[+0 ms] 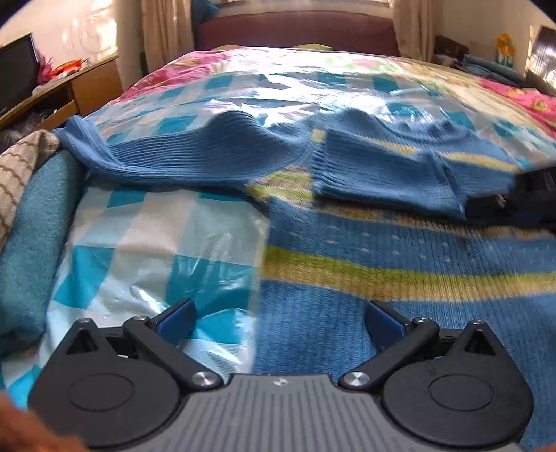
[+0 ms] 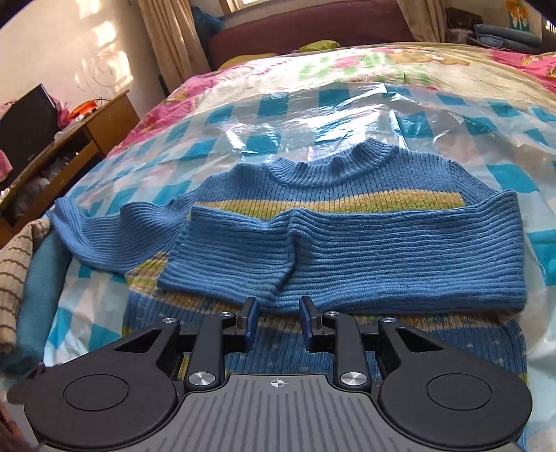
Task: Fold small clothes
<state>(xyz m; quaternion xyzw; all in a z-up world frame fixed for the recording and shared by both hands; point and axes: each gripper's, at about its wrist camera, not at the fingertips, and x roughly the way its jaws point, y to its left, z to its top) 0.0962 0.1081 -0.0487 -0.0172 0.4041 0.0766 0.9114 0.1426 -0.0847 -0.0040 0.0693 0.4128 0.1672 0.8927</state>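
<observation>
A small blue knit sweater [image 2: 347,174] with yellow-green stripes lies flat on the bed, neck pointing away. One sleeve [image 2: 382,257] is folded across its chest; the other sleeve [image 2: 104,229] still reaches out to the left. My right gripper [image 2: 278,309] sits at the folded sleeve's near edge, its jaws narrow, with a pucker of the knit pinched between them. In the left wrist view my left gripper [image 1: 279,320] hovers wide open over the sweater's [image 1: 399,278] left hem edge, holding nothing. The right gripper [image 1: 507,201] shows there as a dark shape under the folded sleeve [image 1: 382,174].
A blue-and-white checked plastic sheet [image 2: 243,139] covers a floral bedspread [image 2: 347,62]. Teal cloth [image 1: 31,222] and a beige striped cloth [image 1: 17,167] are piled at the bed's left edge. A wooden desk [image 2: 87,139] stands further left; a dark headboard [image 2: 312,31] is beyond.
</observation>
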